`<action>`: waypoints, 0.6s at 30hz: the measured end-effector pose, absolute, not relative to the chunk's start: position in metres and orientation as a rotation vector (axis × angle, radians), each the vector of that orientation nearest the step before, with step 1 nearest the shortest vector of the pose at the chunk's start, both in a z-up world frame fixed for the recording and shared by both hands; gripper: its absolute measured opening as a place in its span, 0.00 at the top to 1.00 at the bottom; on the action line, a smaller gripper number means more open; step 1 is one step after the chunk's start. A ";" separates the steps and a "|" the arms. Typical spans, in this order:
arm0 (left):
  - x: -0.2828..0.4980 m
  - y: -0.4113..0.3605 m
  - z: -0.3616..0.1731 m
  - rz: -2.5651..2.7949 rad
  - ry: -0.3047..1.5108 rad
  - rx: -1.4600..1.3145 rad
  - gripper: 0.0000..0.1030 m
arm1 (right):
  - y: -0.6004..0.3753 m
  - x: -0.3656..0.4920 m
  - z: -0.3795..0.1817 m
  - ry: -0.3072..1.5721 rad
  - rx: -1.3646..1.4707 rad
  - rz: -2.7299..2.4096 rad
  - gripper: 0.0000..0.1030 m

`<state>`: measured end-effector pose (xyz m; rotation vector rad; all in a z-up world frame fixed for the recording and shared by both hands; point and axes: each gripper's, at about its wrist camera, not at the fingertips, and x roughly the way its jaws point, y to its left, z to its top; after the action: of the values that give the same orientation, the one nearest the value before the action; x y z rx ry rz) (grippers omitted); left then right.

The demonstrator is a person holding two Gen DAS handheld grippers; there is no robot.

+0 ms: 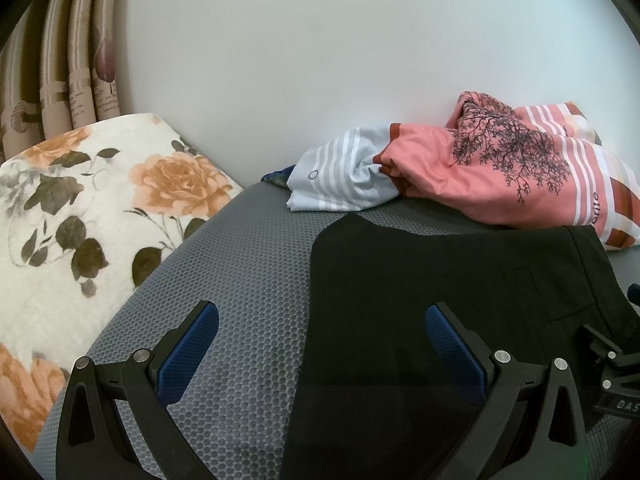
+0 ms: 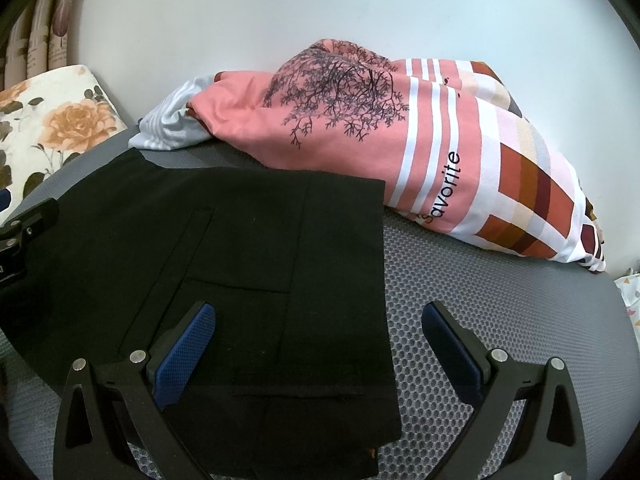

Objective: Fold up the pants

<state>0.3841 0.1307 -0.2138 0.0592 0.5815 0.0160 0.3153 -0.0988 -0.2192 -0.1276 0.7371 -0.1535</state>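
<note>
Black pants (image 1: 420,292) lie flat and folded on a grey honeycomb mat (image 1: 248,256). In the right wrist view the pants (image 2: 240,264) show pocket seams and a straight right edge. My left gripper (image 1: 322,328) is open and empty, straddling the pants' left edge, its right finger over the cloth. My right gripper (image 2: 320,326) is open and empty, straddling the pants' right edge, its left finger over the cloth. Part of the right gripper (image 1: 612,360) shows at the right of the left wrist view, and part of the left gripper (image 2: 24,228) at the left of the right wrist view.
A bunched pink, white and striped bedcover (image 1: 500,172) lies behind the pants against the white wall; it also shows in the right wrist view (image 2: 400,140). A floral pillow (image 1: 88,208) sits at the left. Curtains (image 1: 72,72) hang at the far left.
</note>
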 end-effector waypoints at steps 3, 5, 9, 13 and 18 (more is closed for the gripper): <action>0.384 0.131 -0.214 0.016 0.582 0.061 0.01 | -0.099 0.317 -0.219 0.740 -0.126 -0.166 0.01; 0.384 0.130 -0.214 0.018 0.583 0.061 0.01 | -0.100 0.317 -0.219 0.741 -0.126 -0.165 0.01; 0.385 0.131 -0.214 0.019 0.583 0.060 0.01 | -0.099 0.319 -0.220 0.750 -0.107 -0.159 0.01; 0.385 0.132 -0.215 0.021 0.593 0.053 0.01 | -0.102 0.319 -0.220 0.752 -0.088 -0.148 0.01; 0.384 0.138 -0.213 0.040 0.593 0.034 0.01 | -0.102 0.320 -0.219 0.743 -0.080 -0.146 0.01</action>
<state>0.3842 0.1384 -0.2129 0.0339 0.5934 0.0399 0.3198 -0.1022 -0.2186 -0.0805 0.7429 -0.1461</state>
